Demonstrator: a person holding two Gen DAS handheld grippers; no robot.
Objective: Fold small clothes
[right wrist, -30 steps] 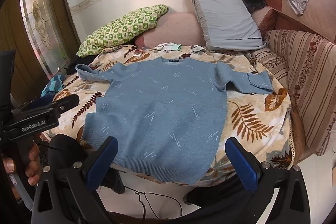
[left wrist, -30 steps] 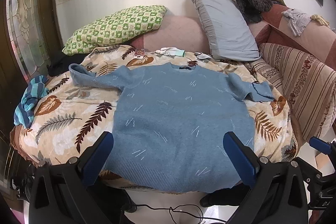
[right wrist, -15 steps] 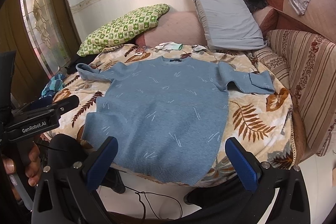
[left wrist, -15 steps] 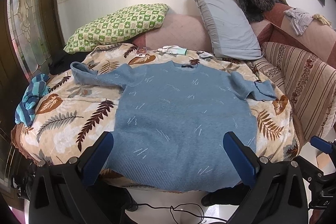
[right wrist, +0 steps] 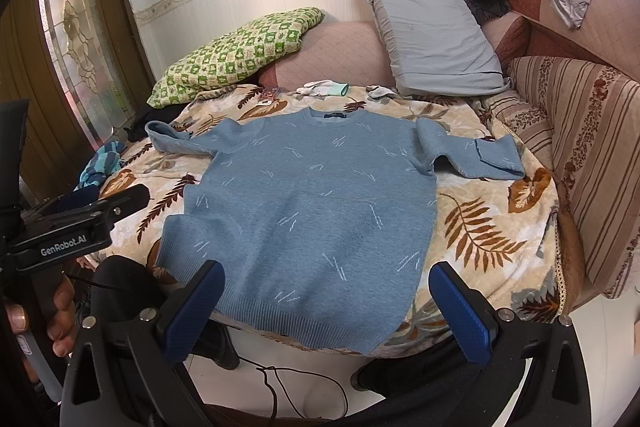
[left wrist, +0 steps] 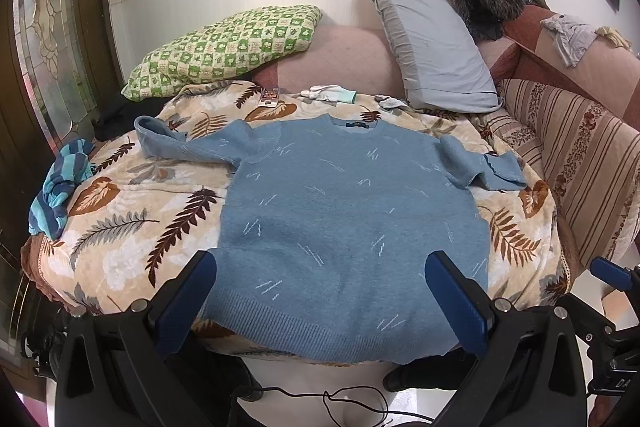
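Note:
A blue knit sweater (left wrist: 340, 211) lies flat, front up, on a leaf-patterned blanket (left wrist: 120, 227), sleeves spread to both sides and hem toward me; it also shows in the right wrist view (right wrist: 304, 203). Its right sleeve cuff (right wrist: 500, 159) is folded over. My left gripper (left wrist: 320, 303) is open and empty, held just before the hem. My right gripper (right wrist: 328, 307) is open and empty, also just before the hem. The left gripper's body (right wrist: 76, 231) shows at the left of the right wrist view.
A green checked pillow (left wrist: 224, 47) and a grey pillow (left wrist: 432, 47) lean at the back. White gloves (left wrist: 328, 94) lie beyond the collar. A striped blue cloth (left wrist: 60, 183) sits at the blanket's left edge. A striped sofa arm (left wrist: 580, 163) is at the right. A cable (right wrist: 280, 383) lies on the floor.
Both views have drifted slightly; the sweater sits a little higher in the left wrist view. Both grippers stay open; the sweater has not moved.

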